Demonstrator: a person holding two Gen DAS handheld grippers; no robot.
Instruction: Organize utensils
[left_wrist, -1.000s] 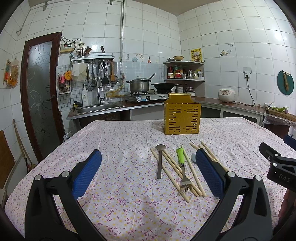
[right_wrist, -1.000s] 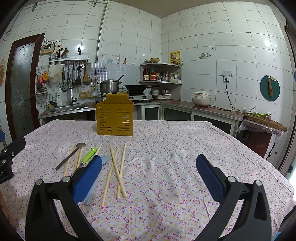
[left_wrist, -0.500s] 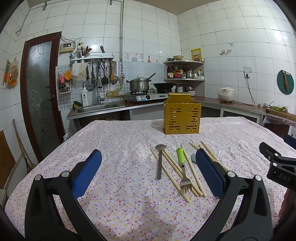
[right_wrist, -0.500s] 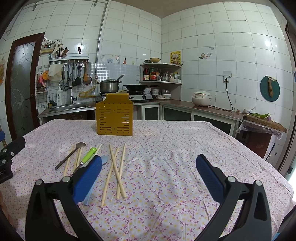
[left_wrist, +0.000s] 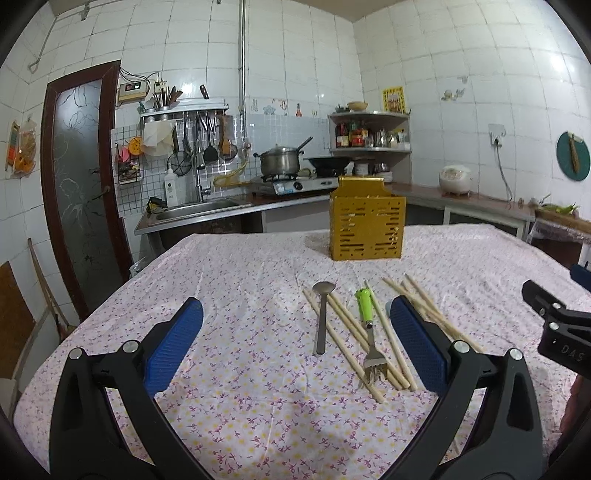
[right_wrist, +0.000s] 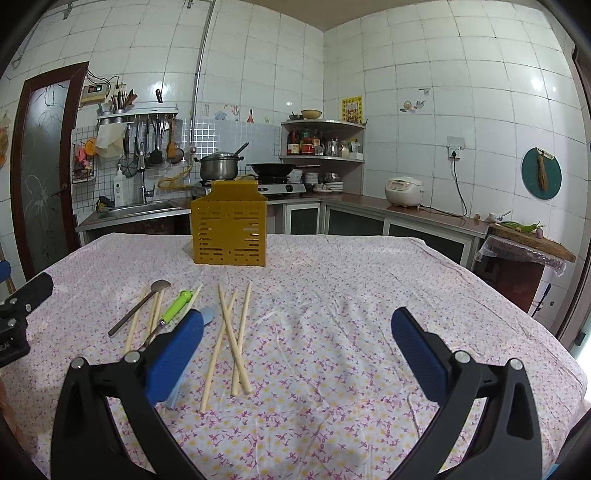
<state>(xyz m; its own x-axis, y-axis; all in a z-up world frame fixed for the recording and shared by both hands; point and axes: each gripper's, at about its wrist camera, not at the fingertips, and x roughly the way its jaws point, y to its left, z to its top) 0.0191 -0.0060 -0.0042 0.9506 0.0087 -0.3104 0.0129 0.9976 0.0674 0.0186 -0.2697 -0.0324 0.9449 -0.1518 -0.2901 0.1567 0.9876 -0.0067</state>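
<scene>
Left wrist view: spoon (left_wrist: 322, 316), fork (left_wrist: 369, 334), chopsticks (left_wrist: 354, 332) lay loose on worktop (left_wrist: 240, 295); yellow holder (left_wrist: 365, 221) looked unfilled; both grippers' fingers gaped empty, nothing sorted.

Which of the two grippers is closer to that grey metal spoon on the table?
Left. The spoon lies between the left gripper fingers' lines; the right gripper sits off to the spoon's right.

"DAS" in white letters on black right gripper (left_wrist: 563, 334) body.
</scene>
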